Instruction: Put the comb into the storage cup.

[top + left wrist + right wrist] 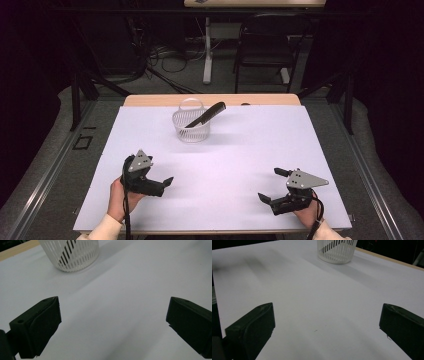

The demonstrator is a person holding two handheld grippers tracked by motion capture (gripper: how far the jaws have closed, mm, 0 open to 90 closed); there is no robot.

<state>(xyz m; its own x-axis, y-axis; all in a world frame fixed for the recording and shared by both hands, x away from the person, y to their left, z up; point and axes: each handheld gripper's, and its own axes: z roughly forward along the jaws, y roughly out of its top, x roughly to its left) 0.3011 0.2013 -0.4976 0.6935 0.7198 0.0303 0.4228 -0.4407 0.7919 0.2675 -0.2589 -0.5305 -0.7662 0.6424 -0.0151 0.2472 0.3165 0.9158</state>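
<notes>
A basket [191,125] stands on the table [250,150] near the far edge, a little left of its middle. A comb [206,114] leans in the basket, its upper end sticking out over the rim toward the far right. The left gripper [162,182] sits near the near left corner, the right gripper [272,185] near the near right corner, both well apart from the basket.

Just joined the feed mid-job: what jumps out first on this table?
A white slotted basket stands near the far middle of the white table, with a black comb leaning in it, its end poking out over the rim. Near the front edge, the left hand-held gripper and right hand-held gripper sit apart, both open and holding nothing.
</notes>
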